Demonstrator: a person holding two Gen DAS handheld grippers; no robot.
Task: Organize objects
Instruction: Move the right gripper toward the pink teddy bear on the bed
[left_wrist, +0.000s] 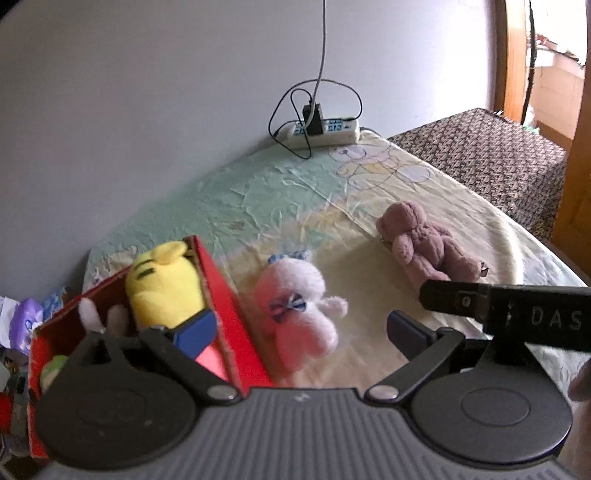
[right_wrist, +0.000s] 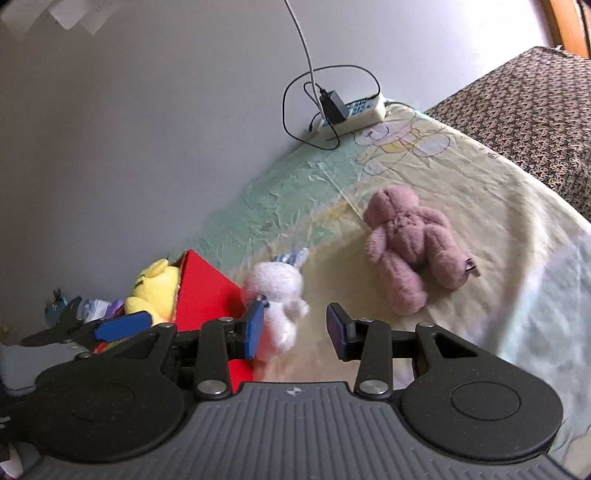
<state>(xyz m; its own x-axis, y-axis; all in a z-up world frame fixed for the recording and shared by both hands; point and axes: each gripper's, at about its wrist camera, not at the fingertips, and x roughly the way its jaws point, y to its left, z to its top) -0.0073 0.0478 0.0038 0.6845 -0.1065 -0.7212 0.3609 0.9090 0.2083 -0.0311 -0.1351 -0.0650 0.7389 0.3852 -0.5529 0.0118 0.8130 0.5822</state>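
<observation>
A white plush bunny (left_wrist: 295, 314) with blue bows lies on the sheet beside a red box (left_wrist: 221, 295). The box holds a yellow plush toy (left_wrist: 162, 284) and other small toys. Further right a mauve teddy bear (left_wrist: 421, 240) lies on the sheet. My left gripper (left_wrist: 301, 332) is open wide, one pad over the box and the bunny in the gap beyond the tips. My right gripper (right_wrist: 295, 328) is open just short of the bunny (right_wrist: 275, 291), with nothing pressed between its pads. The bear (right_wrist: 406, 243) lies ahead to its right. The red box (right_wrist: 203, 291) is at its left.
A white power strip (left_wrist: 325, 129) with a black charger and looped cables sits against the wall at the sheet's far end. A brown patterned cover (left_wrist: 491, 158) lies at the right. Small clutter (left_wrist: 22, 325) is piled left of the box.
</observation>
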